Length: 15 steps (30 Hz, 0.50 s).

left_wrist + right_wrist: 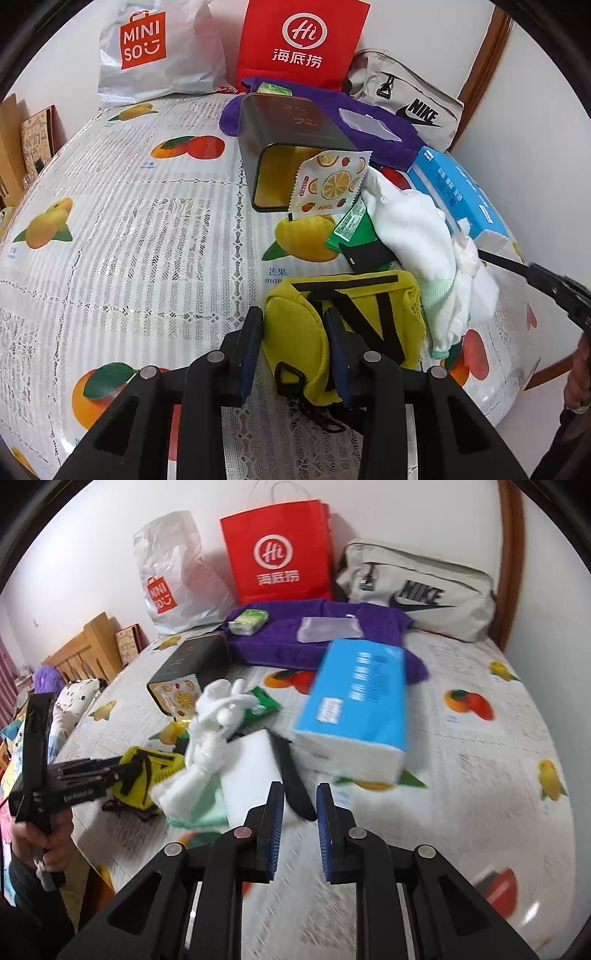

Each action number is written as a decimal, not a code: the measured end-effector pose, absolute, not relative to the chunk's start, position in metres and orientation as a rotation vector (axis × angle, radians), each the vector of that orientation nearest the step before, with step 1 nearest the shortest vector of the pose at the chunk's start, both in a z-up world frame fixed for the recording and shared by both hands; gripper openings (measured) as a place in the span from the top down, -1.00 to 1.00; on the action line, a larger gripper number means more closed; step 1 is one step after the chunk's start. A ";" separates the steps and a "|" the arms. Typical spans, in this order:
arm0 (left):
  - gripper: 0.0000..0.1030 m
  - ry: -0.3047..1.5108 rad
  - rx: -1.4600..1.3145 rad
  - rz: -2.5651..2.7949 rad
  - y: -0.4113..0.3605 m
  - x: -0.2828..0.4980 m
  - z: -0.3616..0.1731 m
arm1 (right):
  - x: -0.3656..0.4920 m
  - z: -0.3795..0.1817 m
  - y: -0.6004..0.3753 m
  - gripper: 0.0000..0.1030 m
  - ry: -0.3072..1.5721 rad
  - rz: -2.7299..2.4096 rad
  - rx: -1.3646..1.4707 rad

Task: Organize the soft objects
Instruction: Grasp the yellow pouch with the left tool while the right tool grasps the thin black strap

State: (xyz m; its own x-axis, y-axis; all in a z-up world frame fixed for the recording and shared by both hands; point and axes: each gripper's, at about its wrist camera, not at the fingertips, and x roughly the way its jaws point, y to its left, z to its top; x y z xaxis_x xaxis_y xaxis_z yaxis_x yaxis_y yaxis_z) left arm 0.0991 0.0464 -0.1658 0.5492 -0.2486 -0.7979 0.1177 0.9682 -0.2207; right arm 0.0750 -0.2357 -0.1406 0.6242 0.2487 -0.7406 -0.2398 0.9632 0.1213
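Note:
My left gripper (293, 325) is shut on a yellow pouch (369, 317) with black straps, which rests on the table; it also shows in the right wrist view (155, 771), held by the left gripper (122, 770). White socks (417, 236) lie just right of the pouch, and show in the right wrist view (218, 716). My right gripper (300, 794) is open and empty above the table, near a blue tissue pack (358, 701) and a white pad (251, 771). A purple towel (280, 635) lies at the back.
A dark tin (280, 147) lies on its side with a fruit-print sachet (328, 181) at its mouth. A green packet (354, 229) lies beside it. A Miniso bag (155, 51), a red paper bag (299, 40) and a Nike bag (406, 99) stand against the wall.

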 end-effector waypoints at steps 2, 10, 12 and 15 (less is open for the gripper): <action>0.35 0.967 -0.149 -0.216 0.046 0.099 -0.166 | 0.065 -0.141 -0.247 0.87 0.858 0.272 0.021; 0.35 0.972 -0.142 -0.211 0.045 0.099 -0.165 | 0.067 -0.168 -0.263 0.82 0.917 0.255 -0.012; 0.35 0.975 -0.141 -0.209 0.044 0.100 -0.165 | 0.074 -0.174 -0.261 0.80 0.920 0.279 -0.015; 0.35 0.978 -0.129 -0.208 0.044 0.100 -0.165 | 0.088 -0.182 -0.255 0.61 0.936 0.299 -0.035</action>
State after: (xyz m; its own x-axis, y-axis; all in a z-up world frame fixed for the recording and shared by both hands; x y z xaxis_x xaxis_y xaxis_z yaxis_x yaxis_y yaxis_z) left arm 0.1000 0.0439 -0.1648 0.5412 -0.2322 -0.8082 0.1167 0.9726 -0.2012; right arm 0.0876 -0.2552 -0.1818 0.5548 0.2386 -0.7970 -0.2684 0.9581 0.0999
